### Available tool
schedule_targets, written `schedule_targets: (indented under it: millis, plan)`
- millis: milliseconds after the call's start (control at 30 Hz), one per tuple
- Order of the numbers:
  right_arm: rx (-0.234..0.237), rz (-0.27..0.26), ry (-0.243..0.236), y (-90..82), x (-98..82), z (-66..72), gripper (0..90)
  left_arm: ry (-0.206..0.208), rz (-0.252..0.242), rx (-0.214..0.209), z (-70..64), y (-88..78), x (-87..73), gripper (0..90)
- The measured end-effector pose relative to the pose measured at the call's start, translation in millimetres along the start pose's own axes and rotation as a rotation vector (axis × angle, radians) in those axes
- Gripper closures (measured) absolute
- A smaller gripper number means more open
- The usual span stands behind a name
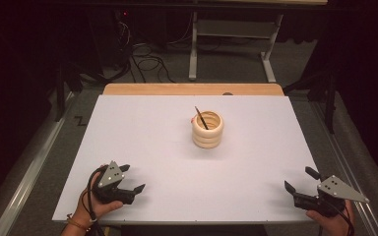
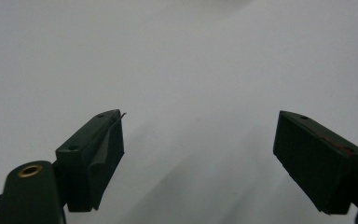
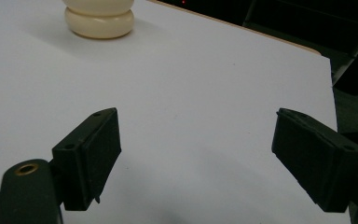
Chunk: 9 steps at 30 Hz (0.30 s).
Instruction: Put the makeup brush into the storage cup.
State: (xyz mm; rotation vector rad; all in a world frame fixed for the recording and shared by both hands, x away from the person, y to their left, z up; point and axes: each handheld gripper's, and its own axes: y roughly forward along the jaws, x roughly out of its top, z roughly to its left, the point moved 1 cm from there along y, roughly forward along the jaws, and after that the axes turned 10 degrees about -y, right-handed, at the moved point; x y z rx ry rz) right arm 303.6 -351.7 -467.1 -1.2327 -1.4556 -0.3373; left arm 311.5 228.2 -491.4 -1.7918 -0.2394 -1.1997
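Rings (image 1: 207,130), cream and stacked with a dark stick leaning inside, are standing mid-bench (image 1: 142,147), well apart from both grippers. Left gripper (image 1: 132,179) and right gripper (image 1: 300,180) are resting near the bench's near corners, jaws spread, holding nothing.

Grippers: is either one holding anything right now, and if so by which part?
Nothing is held. The left gripper and the right gripper both stand open over the bare table, well short of the ring stack with its stick.

White table (image 1: 142,147), cables (image 1: 145,61) (floor), metal frame (image 1: 194,49)
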Motion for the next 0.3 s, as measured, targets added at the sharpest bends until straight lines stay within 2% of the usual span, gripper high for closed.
schedule_targets:
  millis: [67, 300]
  plan:
    - [0.005, 0.000, 0.011, 0.4, -0.6, 0.6, 16.4, 0.000, -0.001, 0.001, 0.1, 0.6, 0.0, 17.1]
    - [0.008, 0.001, 0.002, 0.4, -0.8, 3.9, 16.4, -0.001, -0.003, 0.002, 0.1, 0.2, 0.4, 17.1]
